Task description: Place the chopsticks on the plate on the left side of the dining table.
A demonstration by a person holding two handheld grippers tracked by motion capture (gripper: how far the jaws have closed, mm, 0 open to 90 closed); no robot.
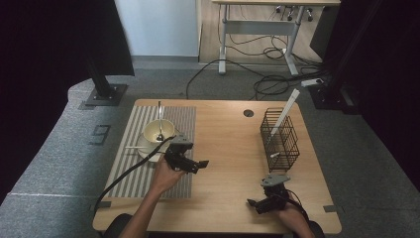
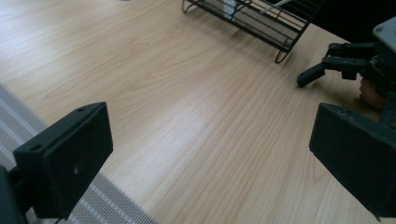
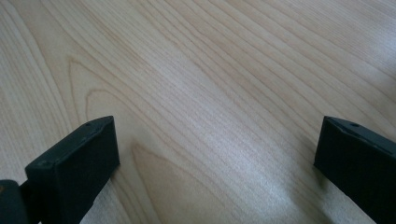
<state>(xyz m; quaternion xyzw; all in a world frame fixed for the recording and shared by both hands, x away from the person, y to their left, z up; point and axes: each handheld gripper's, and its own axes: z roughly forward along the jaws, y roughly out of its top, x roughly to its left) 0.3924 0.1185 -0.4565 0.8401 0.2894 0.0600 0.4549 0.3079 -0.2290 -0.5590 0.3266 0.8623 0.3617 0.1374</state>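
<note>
A cream bowl [image 1: 158, 130] with a spoon [image 1: 160, 119] in it stands on a saucer [image 1: 147, 148] on the striped mat [image 1: 129, 148]. My left gripper [image 1: 199, 166] hovers just right of the bowl, near the mat's right edge, pointing right, jaws wide apart and empty. In the left gripper view its black pads [image 2: 65, 163] frame bare wood, with the other gripper [image 2: 327, 65] beyond. My right gripper [image 1: 253, 204] rests near the table's front right, open and empty, over bare wood [image 3: 201, 107]. A black wire basket [image 1: 280, 140] holds a white utensil [image 1: 286, 111].
The wooden table [image 1: 228, 148] has a round cable hole [image 1: 248, 113] at the back. Cables [image 1: 267, 82] and a desk frame lie on the floor beyond. Dark curtains flank both sides. The basket's lower edge [image 2: 261, 23] shows in the left gripper view.
</note>
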